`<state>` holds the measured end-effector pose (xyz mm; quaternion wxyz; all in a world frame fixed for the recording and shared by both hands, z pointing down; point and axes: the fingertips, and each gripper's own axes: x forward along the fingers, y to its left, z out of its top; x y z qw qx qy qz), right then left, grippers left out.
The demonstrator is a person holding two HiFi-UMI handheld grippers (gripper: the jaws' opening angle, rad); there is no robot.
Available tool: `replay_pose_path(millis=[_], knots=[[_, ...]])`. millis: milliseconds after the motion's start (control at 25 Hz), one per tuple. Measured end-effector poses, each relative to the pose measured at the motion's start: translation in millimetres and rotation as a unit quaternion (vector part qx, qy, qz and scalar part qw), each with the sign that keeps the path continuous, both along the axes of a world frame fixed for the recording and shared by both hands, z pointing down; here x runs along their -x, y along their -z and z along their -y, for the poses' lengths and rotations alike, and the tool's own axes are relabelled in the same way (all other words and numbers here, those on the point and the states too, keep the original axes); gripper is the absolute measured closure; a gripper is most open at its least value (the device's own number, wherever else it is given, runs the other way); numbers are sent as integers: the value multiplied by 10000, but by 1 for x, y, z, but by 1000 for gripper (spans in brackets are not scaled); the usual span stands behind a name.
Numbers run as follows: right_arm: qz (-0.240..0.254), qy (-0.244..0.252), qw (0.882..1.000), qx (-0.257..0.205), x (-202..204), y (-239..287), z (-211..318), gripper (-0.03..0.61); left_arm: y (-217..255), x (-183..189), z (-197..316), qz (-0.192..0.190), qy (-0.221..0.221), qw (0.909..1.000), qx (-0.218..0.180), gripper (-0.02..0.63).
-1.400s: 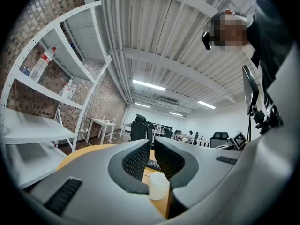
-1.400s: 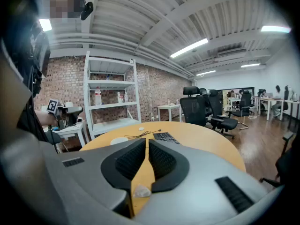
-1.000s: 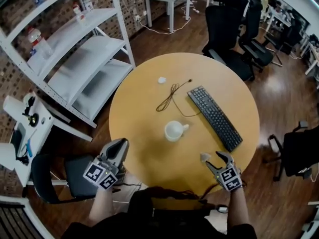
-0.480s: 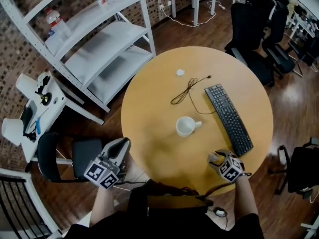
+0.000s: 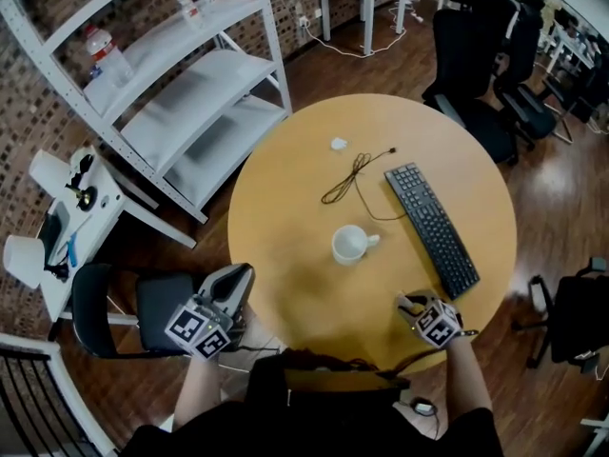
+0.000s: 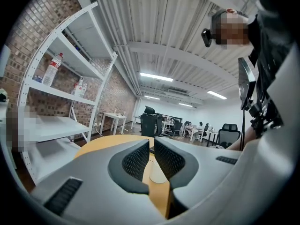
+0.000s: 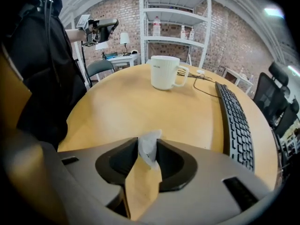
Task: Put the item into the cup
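Observation:
A white mug (image 5: 350,245) stands upright near the middle of the round wooden table (image 5: 285,208), handle to the right; the right gripper view shows the mug (image 7: 164,72) far ahead. My right gripper (image 5: 408,305) rests low at the table's near right edge. Its jaws are closing, and the pads press on a small crumpled white item (image 7: 150,144) that pokes up between them at my right gripper (image 7: 147,150). My left gripper (image 5: 238,276) hovers off the table's near left edge. In its own view my left gripper (image 6: 151,151) holds nothing, jaws nearly together.
A black keyboard (image 5: 431,227) lies diagonally right of the mug, with a thin black cable (image 5: 347,174) and a small white scrap (image 5: 338,144) beyond it. A white shelf rack (image 5: 171,93) stands at the left, black office chairs (image 5: 476,36) at the far right.
The right gripper's jaws went from wide apart to closed on the white item at the table's near edge. The head view shifted a little. The left gripper stayed put.

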<state>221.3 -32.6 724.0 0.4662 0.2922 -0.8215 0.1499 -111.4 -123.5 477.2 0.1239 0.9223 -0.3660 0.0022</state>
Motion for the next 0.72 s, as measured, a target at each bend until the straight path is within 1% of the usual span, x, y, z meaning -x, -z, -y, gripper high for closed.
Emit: replay_pose_path(millis=[120,360,520,600,720], knots=[[-62,-79,9997,-218,1,20,8,445,-1,-11,7,-39,-228,9997,-35,578],[-400,175,9956,-828,13,82,39,445,-2,-26,13,-87,-663,9977,-141,578],[-621,411,9907,-1138,30,117,72,445,-3,-19,12,-156,-711,9972,-153,578],[-722,556,9880,-1247,40,125,87,445,-4,-15,10,-154,-697,9973,-152,578],[-851,898,9835,-1321,69,130,108,445,-5,-3,12,-95,-705,9973,-182,578]])
